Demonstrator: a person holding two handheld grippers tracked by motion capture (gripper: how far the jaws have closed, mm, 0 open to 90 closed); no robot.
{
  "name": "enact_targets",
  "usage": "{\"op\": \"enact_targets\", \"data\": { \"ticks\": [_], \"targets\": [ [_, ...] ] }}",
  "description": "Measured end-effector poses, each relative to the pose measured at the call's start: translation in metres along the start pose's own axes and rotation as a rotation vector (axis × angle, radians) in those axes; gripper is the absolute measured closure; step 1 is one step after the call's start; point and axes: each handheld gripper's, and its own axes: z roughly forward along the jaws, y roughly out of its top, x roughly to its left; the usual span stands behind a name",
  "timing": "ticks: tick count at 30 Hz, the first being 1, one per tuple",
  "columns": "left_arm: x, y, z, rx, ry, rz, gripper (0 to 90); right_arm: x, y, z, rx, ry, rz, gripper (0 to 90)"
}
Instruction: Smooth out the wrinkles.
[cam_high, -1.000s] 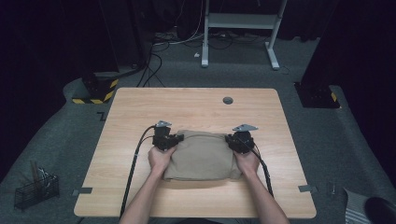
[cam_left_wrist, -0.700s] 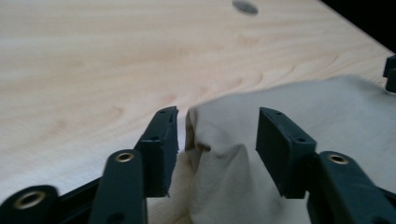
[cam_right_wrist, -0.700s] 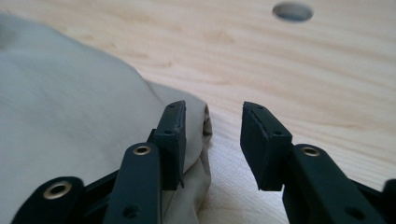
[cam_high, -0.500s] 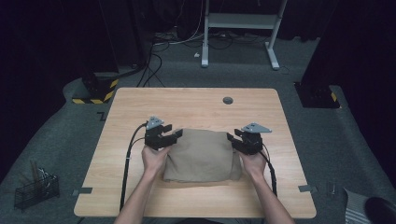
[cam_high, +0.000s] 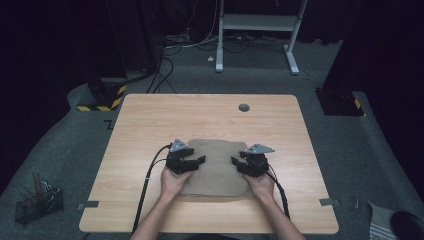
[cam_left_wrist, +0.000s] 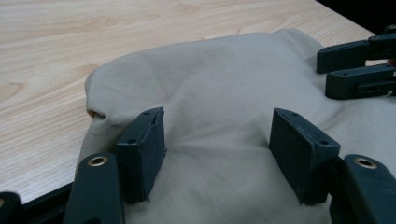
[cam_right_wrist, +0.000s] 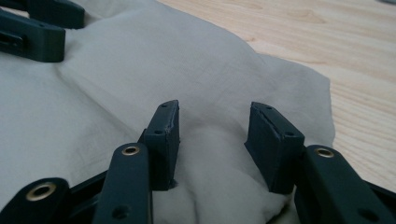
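A beige cloth (cam_high: 215, 167) lies folded in a rough rectangle on the near middle of the wooden table (cam_high: 150, 125). My left gripper (cam_high: 199, 161) rests at its left side and my right gripper (cam_high: 235, 162) at its right side, their jaws pointing inward at each other. In the left gripper view the left gripper (cam_left_wrist: 217, 126) stands open over the cloth (cam_left_wrist: 219, 70), with the right gripper (cam_left_wrist: 357, 65) beyond. In the right gripper view the right gripper (cam_right_wrist: 215, 119) is open above a soft ridge of cloth (cam_right_wrist: 140, 60). Both pairs of jaws have just been opening; the pads do not press the fabric.
A round cable hole (cam_high: 244, 107) sits near the table's far edge. On the floor stand a wire basket (cam_high: 37, 202) at the left, a yellow-black striped base (cam_high: 100, 100) and a white frame (cam_high: 255, 30) behind. Bare tabletop surrounds the cloth.
Both grippers have let go of the cloth's far corners, opened, and drawn a little toward the person, now pointing inward over the cloth's sides. The cloth lies much as before.
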Motion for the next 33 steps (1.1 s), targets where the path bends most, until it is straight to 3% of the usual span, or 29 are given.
{"op": "enact_targets", "data": {
  "ticks": [4, 6, 10, 15, 19, 26, 33],
  "targets": [
    [0.001, 0.003, -0.01, 0.009, 0.051, -0.01, 35.5, -0.005, -0.001, -0.006, -0.001, -0.001, 0.043, 49.6],
    [-0.002, 0.004, -0.021, -0.003, 0.063, -0.005, 35.2, -0.004, 0.0, -0.013, -0.01, -0.018, 0.039, 49.2],
    [-0.019, 0.0, -0.043, -0.03, 0.043, 0.019, 33.1, 0.006, -0.002, -0.037, -0.061, -0.008, 0.011, 46.5],
    [-0.041, -0.023, -0.041, 0.031, 0.036, 0.072, 33.1, 0.022, -0.02, -0.061, -0.079, 0.035, 0.0, 42.1],
    [-0.043, -0.031, -0.026, 0.035, 0.057, 0.071, 34.2, 0.029, -0.03, -0.051, -0.021, -0.006, -0.052, 40.9],
    [-0.026, -0.016, -0.003, 0.042, 0.09, 0.043, 34.2, 0.011, -0.015, -0.024, 0.004, -0.055, -0.035, 40.3],
    [-0.01, -0.003, 0.018, 0.009, 0.122, 0.025, 33.7, -0.008, -0.002, -0.002, -0.008, -0.081, 0.002, 39.5]
  ]
}}
